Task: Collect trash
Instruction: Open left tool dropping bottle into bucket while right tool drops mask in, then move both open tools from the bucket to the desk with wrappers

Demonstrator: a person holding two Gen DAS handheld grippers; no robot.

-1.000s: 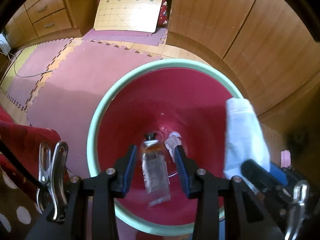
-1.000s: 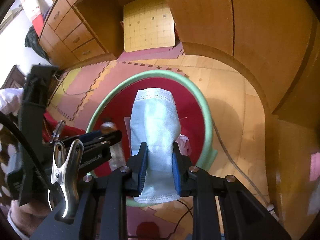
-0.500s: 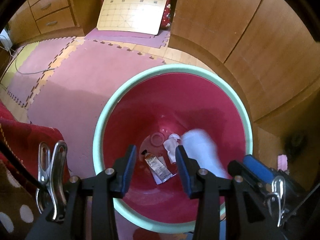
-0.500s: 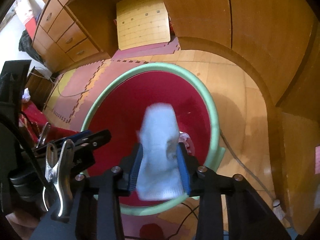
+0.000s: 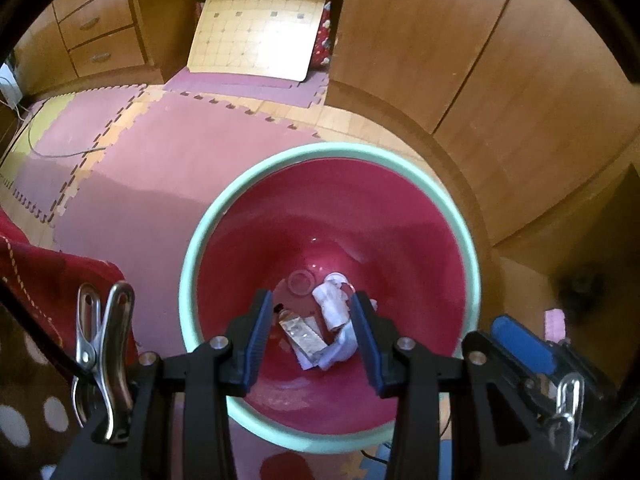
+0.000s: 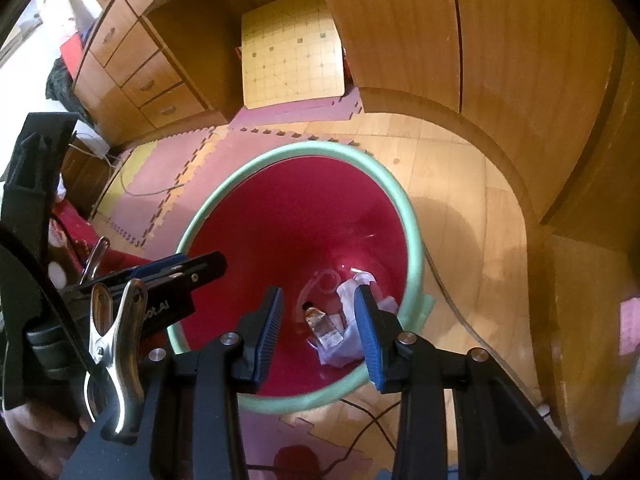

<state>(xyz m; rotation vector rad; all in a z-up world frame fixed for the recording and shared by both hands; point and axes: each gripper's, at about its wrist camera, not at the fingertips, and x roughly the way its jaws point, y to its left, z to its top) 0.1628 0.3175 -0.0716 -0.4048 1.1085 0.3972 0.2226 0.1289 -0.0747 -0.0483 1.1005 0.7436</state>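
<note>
1. The trash lies at the bottom of the red bin (image 5: 420, 264): a small bottle (image 5: 298, 330), a white face mask (image 5: 342, 346) and crumpled white paper (image 5: 332, 300), all touching
2. The bin has a pale green rim and stands on pink foam floor mats (image 5: 160, 168)
3. Left tongs (image 5: 310, 340) hang above the bin, open and empty
4. Right tongs (image 6: 320, 332) likewise hang above it, jaws apart, gripping nothing

Red bin (image 5: 256, 240) with pale-green rim – small bottle (image 5: 300, 334), crumpled white mask (image 5: 340, 344) at its bottom
</note>
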